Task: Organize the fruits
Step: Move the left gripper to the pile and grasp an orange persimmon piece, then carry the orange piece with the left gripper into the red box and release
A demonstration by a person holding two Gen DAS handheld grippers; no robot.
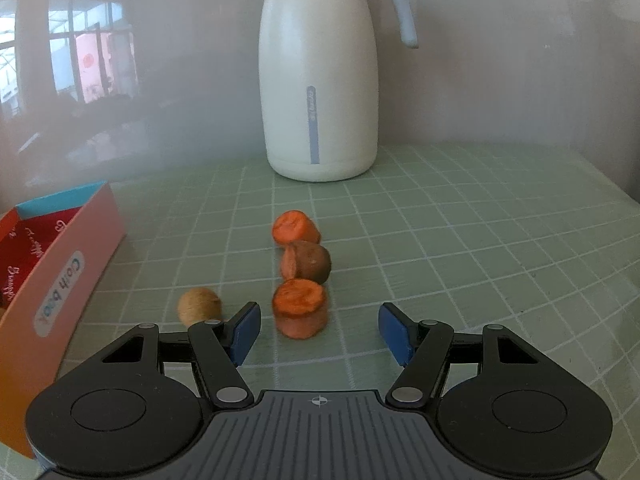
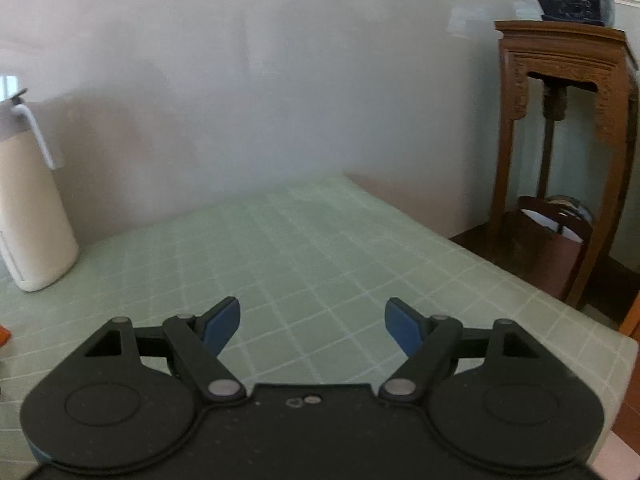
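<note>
Left gripper (image 1: 319, 330) jaws apart, nearest orange slice (image 1: 301, 313) just ahead between the fingers, not gripped; two more pieces (image 1: 305, 246) queue behind toward the white jug (image 1: 318, 92). Brown round fruit (image 1: 199, 305) and pink box (image 1: 60, 276) sit left. Right gripper (image 2: 312, 326) apart, empty, over bare green tabletop (image 2: 320, 240).

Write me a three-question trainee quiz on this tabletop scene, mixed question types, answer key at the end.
1. True or false: the left gripper is clamped on the nearest orange cut chunk.
2. Multiple choice: the small round tan fruit lies (A) inside the pink cardboard box, (B) on the green checked tablecloth between that box and the row of pieces, (C) behind the cream jug with the pale blue handle.
3. Fill in: between the right gripper's fingers there is only bare ____.

Key: 1 false, its blue fingers stand apart from the chunk; 2 B; 3 tablecloth.
</note>
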